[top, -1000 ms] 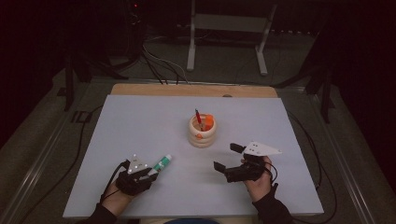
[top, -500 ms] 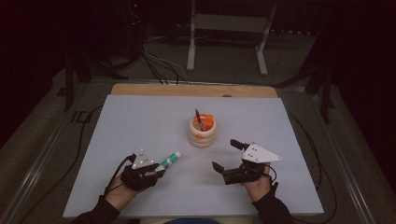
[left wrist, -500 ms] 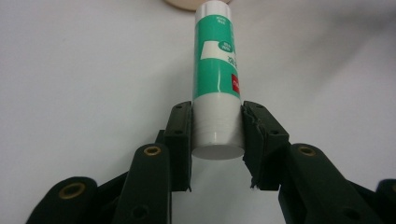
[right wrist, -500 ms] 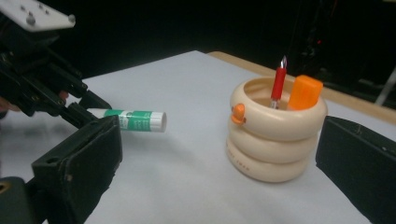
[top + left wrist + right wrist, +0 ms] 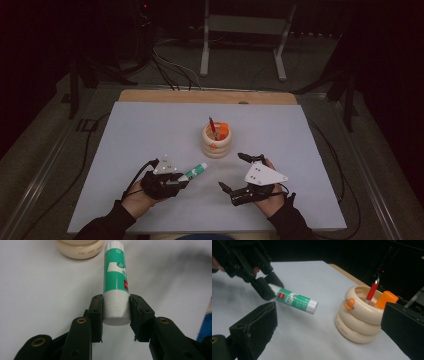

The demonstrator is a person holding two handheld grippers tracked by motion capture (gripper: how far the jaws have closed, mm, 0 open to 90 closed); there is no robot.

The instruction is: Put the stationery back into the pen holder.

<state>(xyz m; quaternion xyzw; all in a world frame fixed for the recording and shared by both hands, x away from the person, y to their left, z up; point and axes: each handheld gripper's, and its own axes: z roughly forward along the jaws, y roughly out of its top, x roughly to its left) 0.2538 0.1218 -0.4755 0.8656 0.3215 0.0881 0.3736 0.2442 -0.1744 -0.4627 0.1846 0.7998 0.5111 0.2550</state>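
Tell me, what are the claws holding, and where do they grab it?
The left gripper holds a green glue stick by its white bottom end. The right gripper is open and holds nothing.

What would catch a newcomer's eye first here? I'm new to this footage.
The green-and-white glue stick, clamped by its base in the left gripper, lifted off the table. Then the cream ringed holder mid-table, holding a red pen and an orange thing.
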